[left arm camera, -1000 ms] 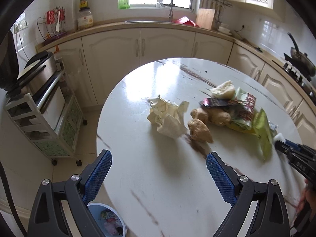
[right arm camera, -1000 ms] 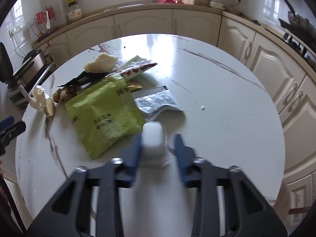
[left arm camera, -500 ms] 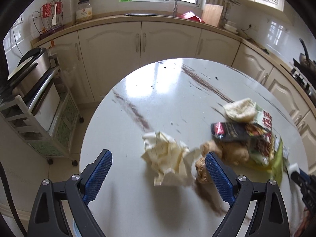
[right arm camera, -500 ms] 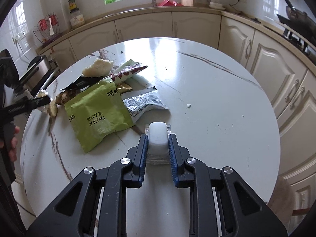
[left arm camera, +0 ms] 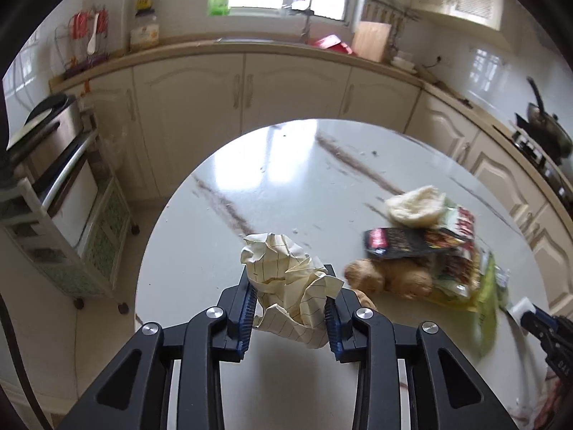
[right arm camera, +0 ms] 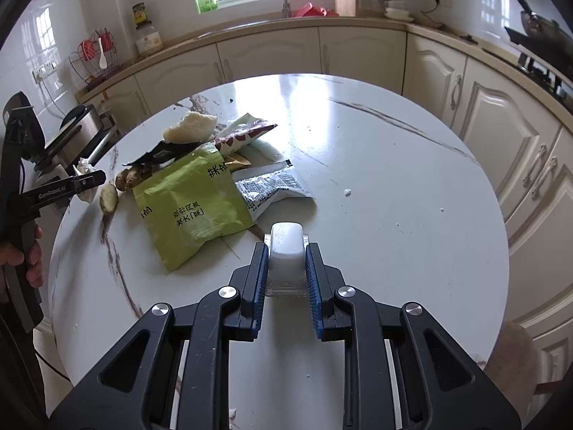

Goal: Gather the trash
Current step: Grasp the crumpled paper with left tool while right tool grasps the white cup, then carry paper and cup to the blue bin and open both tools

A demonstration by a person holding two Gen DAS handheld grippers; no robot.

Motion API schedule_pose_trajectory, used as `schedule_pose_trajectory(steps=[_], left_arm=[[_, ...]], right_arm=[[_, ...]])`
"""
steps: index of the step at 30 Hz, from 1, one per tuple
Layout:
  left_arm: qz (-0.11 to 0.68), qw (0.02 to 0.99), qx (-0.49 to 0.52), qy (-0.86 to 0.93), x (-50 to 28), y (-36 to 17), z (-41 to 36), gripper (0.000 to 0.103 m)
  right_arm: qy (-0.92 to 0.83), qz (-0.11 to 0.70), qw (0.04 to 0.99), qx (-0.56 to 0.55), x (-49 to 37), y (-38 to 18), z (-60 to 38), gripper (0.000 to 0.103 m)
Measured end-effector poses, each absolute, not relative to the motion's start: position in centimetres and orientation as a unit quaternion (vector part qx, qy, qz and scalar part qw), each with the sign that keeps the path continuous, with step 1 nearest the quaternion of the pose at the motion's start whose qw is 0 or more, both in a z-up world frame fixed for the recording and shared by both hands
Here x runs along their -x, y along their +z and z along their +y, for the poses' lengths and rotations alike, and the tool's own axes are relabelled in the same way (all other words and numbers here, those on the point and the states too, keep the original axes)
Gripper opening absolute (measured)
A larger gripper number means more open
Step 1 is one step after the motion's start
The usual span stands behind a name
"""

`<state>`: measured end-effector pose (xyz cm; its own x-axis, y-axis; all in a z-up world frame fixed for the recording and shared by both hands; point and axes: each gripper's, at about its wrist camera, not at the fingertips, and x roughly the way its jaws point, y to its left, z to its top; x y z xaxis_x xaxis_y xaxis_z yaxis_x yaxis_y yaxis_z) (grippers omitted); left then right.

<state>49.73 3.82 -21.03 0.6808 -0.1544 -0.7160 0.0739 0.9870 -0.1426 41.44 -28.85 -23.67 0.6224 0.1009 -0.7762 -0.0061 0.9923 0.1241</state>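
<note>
Grasping is the step in hand. Through the left wrist view I am watching the left gripper (left arm camera: 289, 310) closing its blue ribbed pads on the crumpled ball of cream lined paper (left arm camera: 290, 286), which is sitting between them on the round white marble-veined table (left arm camera: 272, 186); the paper is light and springy, so I judge the next move is calling for a firm squeeze before lifting. Just beside it are lying knobbly brown ginger pieces (left arm camera: 388, 277) and a black glossy snack wrapper (left arm camera: 404, 242).

Through the right wrist view I am seeing the right gripper (right arm camera: 286, 268) clamped on a small white plastic cup with a clear base (right arm camera: 286, 251), smooth and rigid; near it are lying a crinkled green foil pouch (right arm camera: 193, 211) and a silver printed sachet (right arm camera: 272, 188). Both loads are needing a bin, which neither view is showing.
</note>
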Motion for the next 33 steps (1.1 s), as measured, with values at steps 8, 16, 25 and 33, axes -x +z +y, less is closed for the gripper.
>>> schedule_pose_trajectory(steps=[8,16,25,33], left_arm=[[0.373,0.922,0.045,-0.096,-44.0,-20.1,2.6,0.030],[0.381,0.916,0.032,-0.126,-38.9,-20.2,2.0,0.030],[0.385,0.913,0.035,-0.131,-36.8,-19.0,2.4,0.030],[0.383,0.911,0.055,-0.140,-35.3,-18.5,3.9,0.030]], right_arm=[[0.036,0.422,0.904,-0.055,-40.2,-22.2,-28.4,0.020],[0.033,0.452,0.890,-0.054,-39.8,-23.7,-27.4,0.022],[0.018,0.448,0.893,-0.045,-40.8,-24.5,-26.8,0.028],[0.027,0.434,0.900,-0.043,-39.7,-23.2,-26.1,0.020]])
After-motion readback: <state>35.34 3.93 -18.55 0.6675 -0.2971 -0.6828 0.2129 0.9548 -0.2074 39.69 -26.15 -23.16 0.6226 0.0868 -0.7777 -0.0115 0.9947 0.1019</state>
